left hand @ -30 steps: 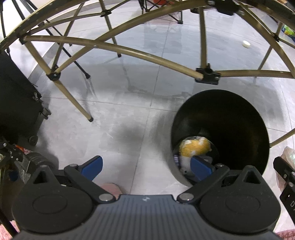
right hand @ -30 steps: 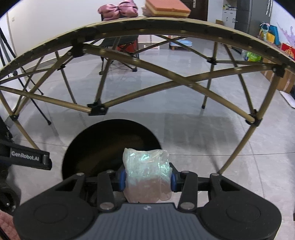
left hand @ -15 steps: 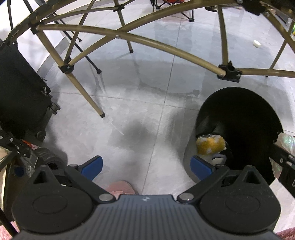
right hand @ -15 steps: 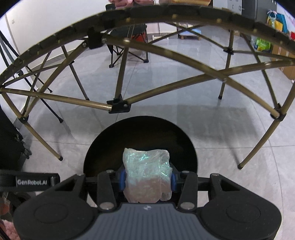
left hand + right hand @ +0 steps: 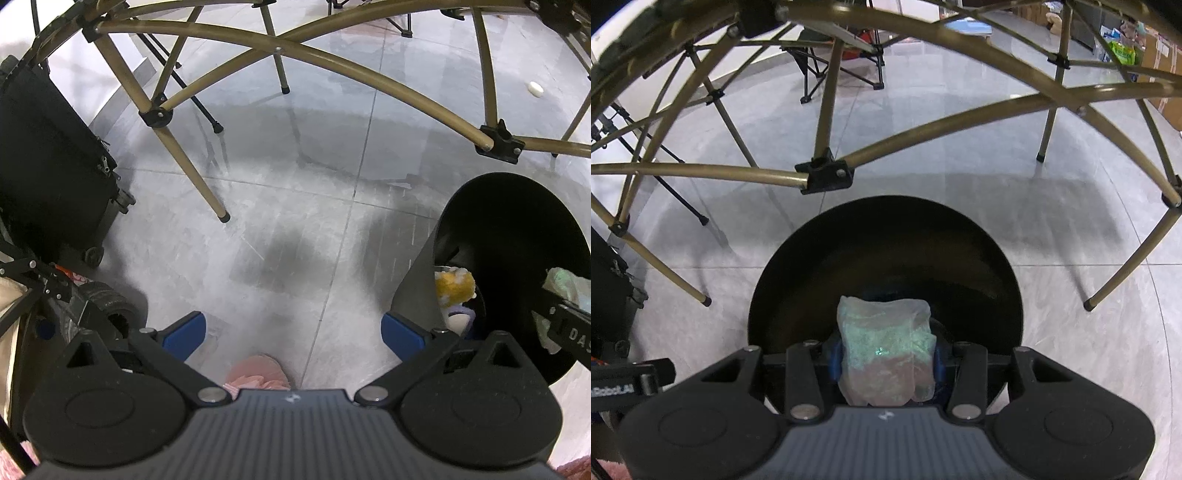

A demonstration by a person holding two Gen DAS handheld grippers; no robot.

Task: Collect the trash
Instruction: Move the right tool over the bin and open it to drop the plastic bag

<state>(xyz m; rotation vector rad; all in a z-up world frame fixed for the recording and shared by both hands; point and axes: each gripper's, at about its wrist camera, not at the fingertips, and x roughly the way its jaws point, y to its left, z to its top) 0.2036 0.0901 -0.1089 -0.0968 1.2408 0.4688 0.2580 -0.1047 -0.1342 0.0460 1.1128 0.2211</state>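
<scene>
A round black trash bin [image 5: 886,236] stands on the grey tile floor under a folding table. My right gripper [image 5: 884,354] is shut on a crumpled clear plastic wrapper [image 5: 882,343] and holds it right over the bin's open mouth. In the left wrist view the bin [image 5: 517,221] is at the right, with yellow and white trash [image 5: 454,288] inside, and the wrapper [image 5: 565,284] shows at the right edge. My left gripper [image 5: 291,332] is open and empty over the floor, left of the bin.
Gold table legs and braces [image 5: 184,158] arch overhead and stand around the bin [image 5: 827,173]. A black wheeled case [image 5: 55,173] is at the left. A small white scrap [image 5: 535,88] lies on the far floor. Folding chairs [image 5: 846,66] stand beyond.
My right gripper has carried the wrapper forward from the bin's right rim to over its middle. My left gripper has drifted left, away from the bin, still open.
</scene>
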